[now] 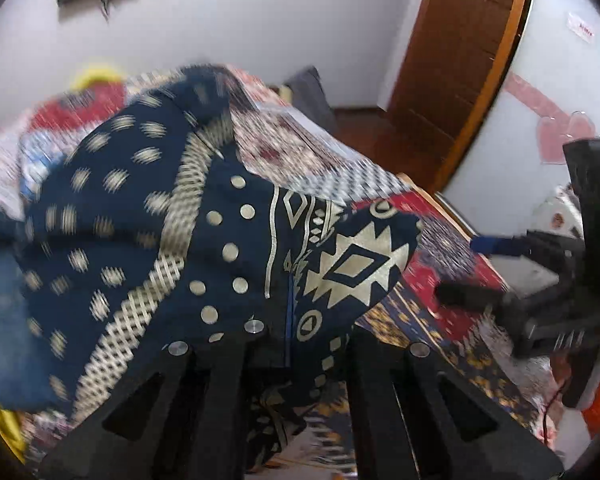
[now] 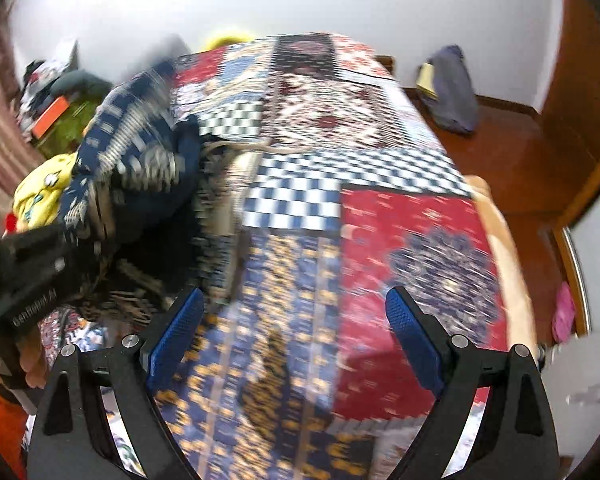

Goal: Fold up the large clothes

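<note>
One garment — navy cloth printed with cream dots, lattice bands and zigzag diamonds — hangs bunched and lifted above the bed, at its left side in the right wrist view. The left gripper has its fingers pressed together, pinching a fold of it. The right gripper holds nothing; its two blue-padded fingers stand spread wide over the quilt. One patchwork quilt — red, checkered and gold-on-blue panels — covers the bed. One brown door stands by the white wall.
</note>
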A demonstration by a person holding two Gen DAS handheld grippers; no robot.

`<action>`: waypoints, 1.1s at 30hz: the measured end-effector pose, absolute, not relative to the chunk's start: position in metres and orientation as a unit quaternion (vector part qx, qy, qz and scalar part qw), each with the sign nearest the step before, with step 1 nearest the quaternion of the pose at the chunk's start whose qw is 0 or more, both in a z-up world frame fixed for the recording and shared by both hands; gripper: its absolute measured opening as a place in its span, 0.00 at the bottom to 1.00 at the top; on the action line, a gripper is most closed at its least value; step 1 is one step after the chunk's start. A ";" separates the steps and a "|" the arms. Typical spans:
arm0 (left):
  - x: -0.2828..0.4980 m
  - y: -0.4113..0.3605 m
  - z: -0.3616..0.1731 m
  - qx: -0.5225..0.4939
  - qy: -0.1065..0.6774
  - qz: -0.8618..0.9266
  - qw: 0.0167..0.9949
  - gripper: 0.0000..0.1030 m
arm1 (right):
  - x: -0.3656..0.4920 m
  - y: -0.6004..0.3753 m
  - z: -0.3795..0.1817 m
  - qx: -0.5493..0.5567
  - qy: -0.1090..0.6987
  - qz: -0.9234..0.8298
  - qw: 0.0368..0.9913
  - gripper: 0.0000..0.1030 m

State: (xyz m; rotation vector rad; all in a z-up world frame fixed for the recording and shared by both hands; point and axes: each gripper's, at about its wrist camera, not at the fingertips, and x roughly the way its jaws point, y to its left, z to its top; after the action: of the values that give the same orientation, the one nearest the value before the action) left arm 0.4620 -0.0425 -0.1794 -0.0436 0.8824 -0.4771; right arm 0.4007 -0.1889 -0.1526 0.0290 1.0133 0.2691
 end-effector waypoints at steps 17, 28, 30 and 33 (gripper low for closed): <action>0.395 -0.027 -0.162 0.049 0.426 -0.216 0.877 0.68 | 0.386 -0.170 -0.106 0.024 0.433 0.175 0.884 0.88; 0.415 0.091 -0.120 0.004 0.361 -0.067 0.930 0.91 | 0.412 -0.078 -0.115 -0.010 0.424 0.259 0.868 0.88; 0.438 0.114 -0.135 0.006 0.379 -0.026 0.925 0.91 | 0.415 -0.064 -0.122 -0.015 0.430 0.270 0.862 0.88; 0.468 0.131 -0.163 0.014 0.405 0.005 0.914 0.91 | 0.422 -0.043 -0.144 -0.036 0.447 0.278 0.850 0.88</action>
State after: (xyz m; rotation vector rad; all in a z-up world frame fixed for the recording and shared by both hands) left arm 0.4677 0.1310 -0.1626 0.0281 0.8344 0.0101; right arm 0.4217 -0.0428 -0.1437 -0.0749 0.9407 0.5860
